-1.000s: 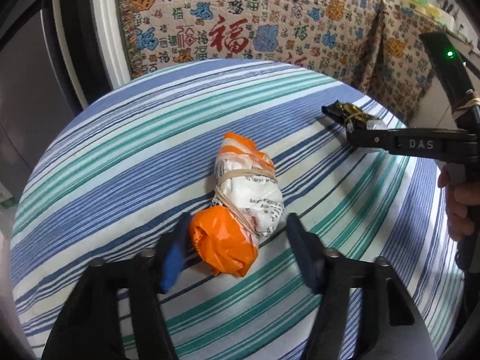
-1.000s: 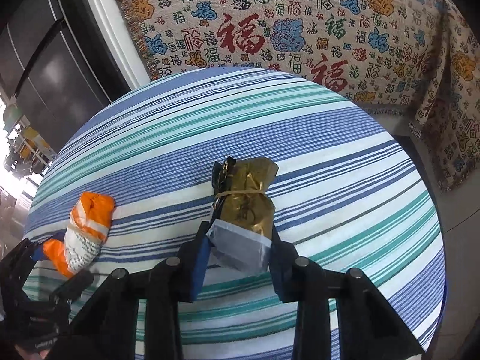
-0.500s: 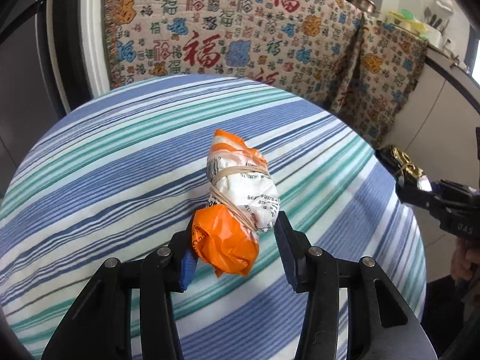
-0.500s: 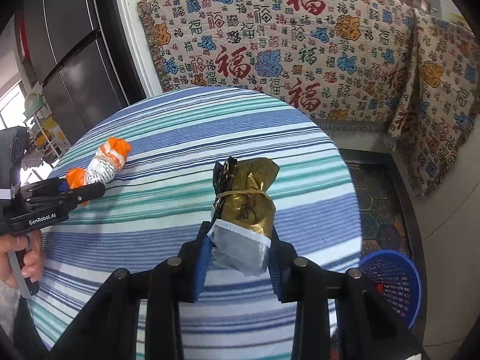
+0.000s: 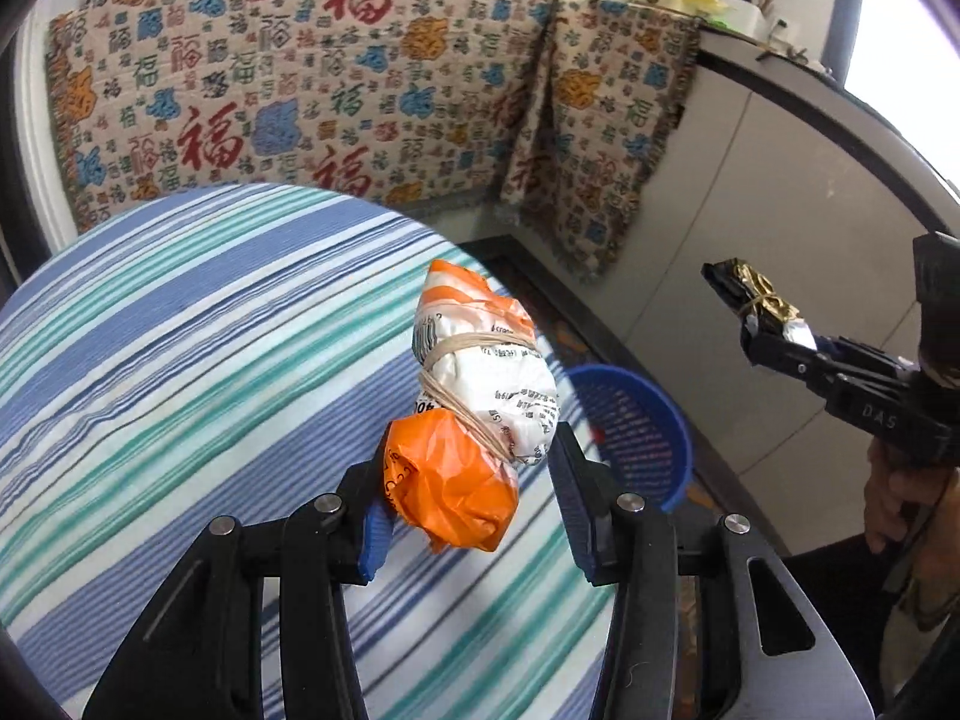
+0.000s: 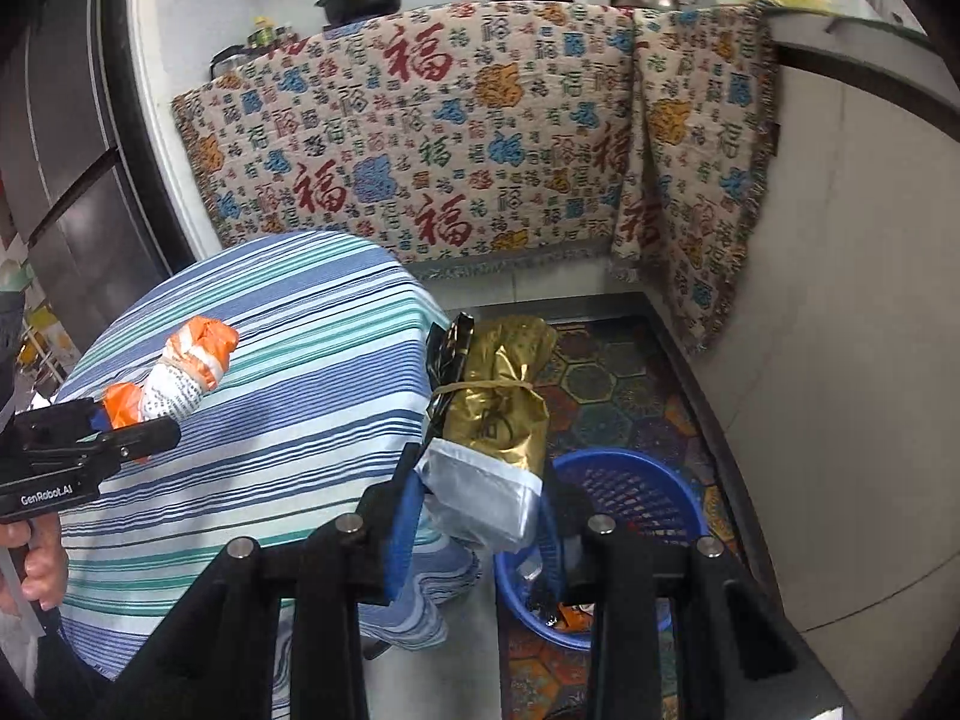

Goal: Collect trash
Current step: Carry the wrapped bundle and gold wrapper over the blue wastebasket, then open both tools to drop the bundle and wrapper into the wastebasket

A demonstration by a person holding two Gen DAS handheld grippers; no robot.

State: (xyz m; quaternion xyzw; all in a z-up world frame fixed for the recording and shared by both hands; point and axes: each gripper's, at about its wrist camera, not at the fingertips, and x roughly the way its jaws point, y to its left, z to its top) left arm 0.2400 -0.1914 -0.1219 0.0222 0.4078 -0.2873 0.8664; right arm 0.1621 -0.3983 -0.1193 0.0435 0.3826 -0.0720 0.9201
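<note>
2 bundles gripped, 1 per tool: left tool (image 5: 468,504) clamping the orange-and-white wrapper bundle (image 5: 480,402) above the striped worktop (image 5: 180,360); right tool (image 6: 474,516) pinching the gold foil packet (image 6: 498,408) over the blue basket (image 6: 636,486), presumably for dropping.

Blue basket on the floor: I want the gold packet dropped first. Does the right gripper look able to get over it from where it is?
Probably yes. The right gripper, shut on the gold packet, is past the table edge, with the blue basket open below and nothing visible between.
</note>
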